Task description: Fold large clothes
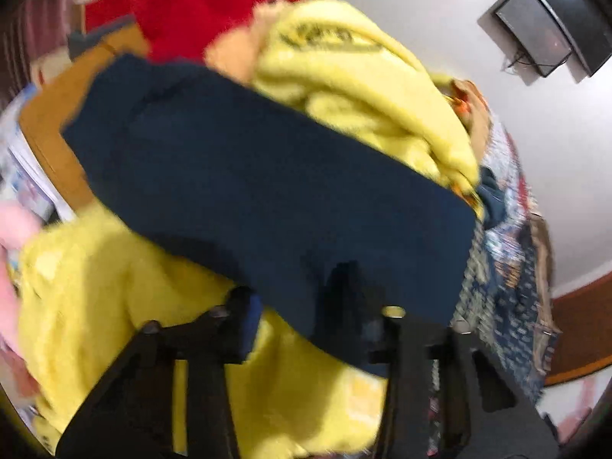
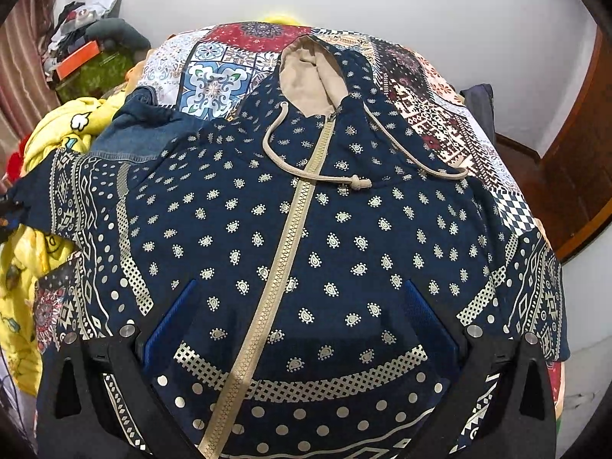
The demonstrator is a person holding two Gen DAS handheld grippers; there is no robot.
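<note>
A navy hoodie [image 2: 344,229] with pale paisley print, a beige zip and a beige-lined hood lies front up on a patchwork bedcover [image 2: 214,76]. My right gripper [image 2: 300,285] hangs open just above its lower front, one blue pad on each side of the zip, with nothing gripped. The hoodie's left sleeve [image 2: 69,191] stretches off to the left edge. The left wrist view is blurred: a plain navy fold of that sleeve [image 1: 267,191] runs between the narrow jaws of my left gripper [image 1: 294,290], which looks shut on it.
Yellow fleece garments [image 1: 344,88] [image 2: 57,130] are heaped left of the hoodie, with a red garment [image 1: 183,11] behind them. A denim piece [image 2: 141,134] lies by the shoulder. Clutter [image 2: 88,38] is piled at the back left. A wooden door [image 2: 573,153] stands on the right.
</note>
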